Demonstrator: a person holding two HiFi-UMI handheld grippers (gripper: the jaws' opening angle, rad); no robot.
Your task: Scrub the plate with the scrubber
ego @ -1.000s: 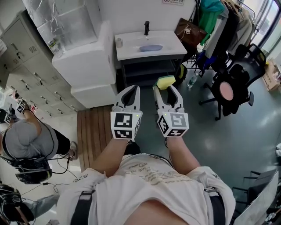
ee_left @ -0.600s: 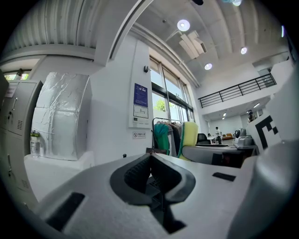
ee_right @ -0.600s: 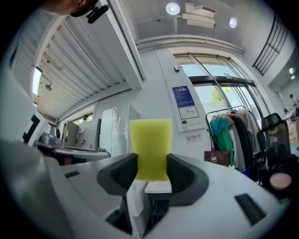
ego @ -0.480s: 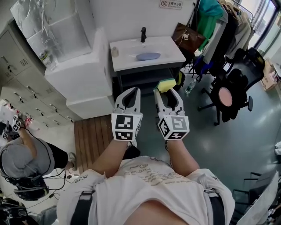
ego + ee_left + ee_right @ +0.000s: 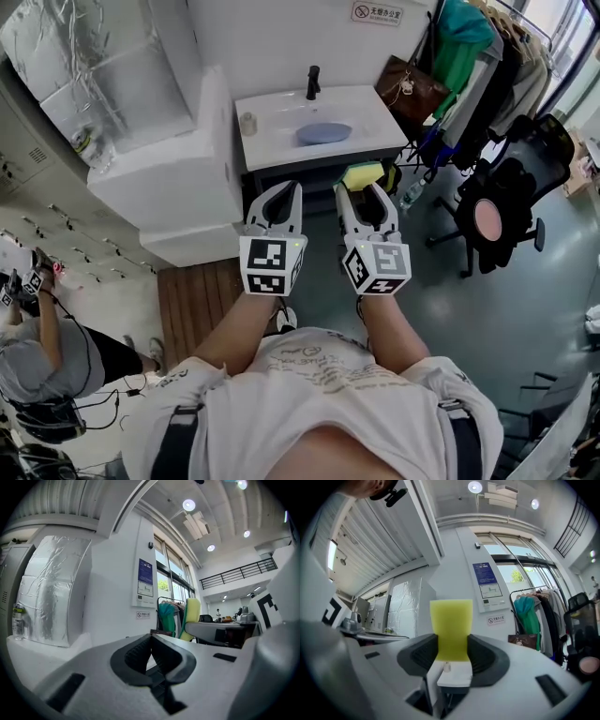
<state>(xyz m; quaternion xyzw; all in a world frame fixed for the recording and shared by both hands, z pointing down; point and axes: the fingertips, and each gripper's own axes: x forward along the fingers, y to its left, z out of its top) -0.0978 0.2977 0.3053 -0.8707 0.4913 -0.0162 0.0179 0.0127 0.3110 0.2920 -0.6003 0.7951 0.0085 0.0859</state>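
Observation:
A blue plate [image 5: 323,133] lies in the white sink [image 5: 281,111] below a black tap [image 5: 313,81], ahead of both grippers. My right gripper [image 5: 362,190] is shut on a yellow-green scrubber sponge [image 5: 361,174], which stands upright between its pads [image 5: 451,628]. My left gripper [image 5: 284,190] is shut with nothing in it, its black pads [image 5: 140,651] pressed together. The two grippers are held side by side at about the same height, short of the sink's front edge. From the left gripper view the sponge [image 5: 191,617] shows to the right.
A small jar [image 5: 248,122] stands on the sink's left corner. White cabinets [image 5: 169,169] flank the sink on the left, with a wooden mat [image 5: 197,300] on the floor. A brown bag [image 5: 410,82], hanging clothes [image 5: 464,47], a bottle [image 5: 410,193] and an office chair [image 5: 497,211] are to the right. A person [image 5: 47,356] crouches at left.
Both grippers have been carried forward together toward the sink, which now looks nearer. The sponge stays gripped in the right gripper. The crouching person has slid lower and further left in view.

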